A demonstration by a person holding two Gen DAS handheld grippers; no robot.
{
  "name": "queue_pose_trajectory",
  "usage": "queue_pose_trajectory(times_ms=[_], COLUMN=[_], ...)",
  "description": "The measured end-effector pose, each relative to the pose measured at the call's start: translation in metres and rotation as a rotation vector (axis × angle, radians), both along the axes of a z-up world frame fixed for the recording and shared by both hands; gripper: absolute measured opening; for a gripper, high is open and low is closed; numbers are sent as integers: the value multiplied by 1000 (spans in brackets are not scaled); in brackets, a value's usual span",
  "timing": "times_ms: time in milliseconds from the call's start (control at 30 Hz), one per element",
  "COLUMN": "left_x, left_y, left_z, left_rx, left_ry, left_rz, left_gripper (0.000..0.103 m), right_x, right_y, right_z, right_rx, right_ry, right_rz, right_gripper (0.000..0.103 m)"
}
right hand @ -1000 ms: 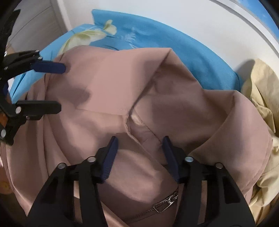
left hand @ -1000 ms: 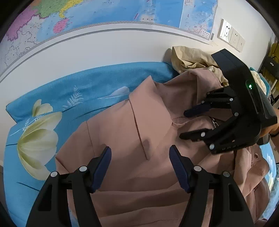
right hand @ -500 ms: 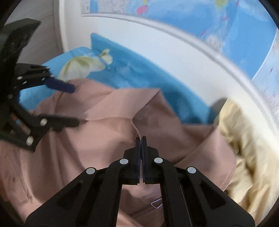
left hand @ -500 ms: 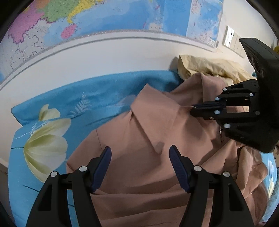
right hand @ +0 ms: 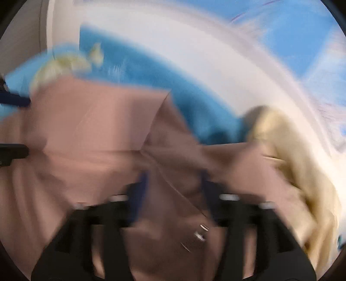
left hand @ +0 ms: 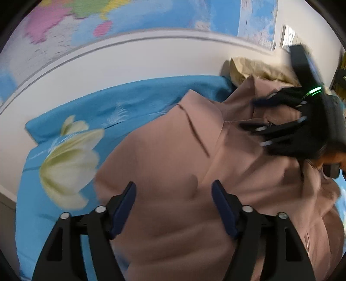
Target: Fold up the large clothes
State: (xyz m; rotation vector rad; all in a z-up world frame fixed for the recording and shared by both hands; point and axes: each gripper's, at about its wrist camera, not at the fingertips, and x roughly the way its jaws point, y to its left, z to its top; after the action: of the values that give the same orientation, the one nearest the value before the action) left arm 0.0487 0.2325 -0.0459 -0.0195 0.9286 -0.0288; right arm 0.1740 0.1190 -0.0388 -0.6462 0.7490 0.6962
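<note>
You see a blue flowered bedsheet (left hand: 90, 121), a wall map (left hand: 134, 15), and a beige garment (right hand: 302, 155) crumpled near the wall.

The pink garment (left hand: 177, 173) is smooth matt woven cloth with stitched seams and a small shiny metal clasp (left hand: 269, 123). The blue sheet (left hand: 103, 112) is printed cloth with a faint sheen. The beige cloth (right hand: 302, 168) looks soft and matt. The left gripper (left hand: 173, 207) is matt black plastic with blue pads (left hand: 124, 207).
</note>
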Motion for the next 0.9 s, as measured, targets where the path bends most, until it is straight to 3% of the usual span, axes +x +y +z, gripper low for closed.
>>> queue_pose_trajectory(times_ms=[33, 100, 233, 367, 500, 600, 767, 900], left_x=[-12, -40, -107, -167, -199, -215, -234, -246], left_y=[8, 22, 49, 55, 43, 29, 2, -5], left_z=[4, 11, 13, -4, -25, -38, -39, -41], left_rx=[-15, -42, -125, -210, -267, -348, -358, -458], left_ry=[-16, -41, -50, 8, 103, 154, 160, 166], left_rz=[8, 17, 27, 13, -15, -71, -130, -158], left_gripper=[81, 82, 86, 88, 88, 91, 96, 96], right_x=[-9, -28, -82, -137, -187, -214, -245, -255], right_y=[-19, -53, -144, -231, -298, -307, -300, -281], right_z=[17, 42, 64, 31, -15, -34, -37, -41], right_rx=[58, 114, 306, 433, 565, 643, 701, 725], right_ry=[5, -12, 150, 386, 576, 652, 668, 718], right_rz=[4, -28, -33, -131, -262, -272, -214, -121], right_gripper=[73, 75, 83, 83, 84, 84, 84, 71])
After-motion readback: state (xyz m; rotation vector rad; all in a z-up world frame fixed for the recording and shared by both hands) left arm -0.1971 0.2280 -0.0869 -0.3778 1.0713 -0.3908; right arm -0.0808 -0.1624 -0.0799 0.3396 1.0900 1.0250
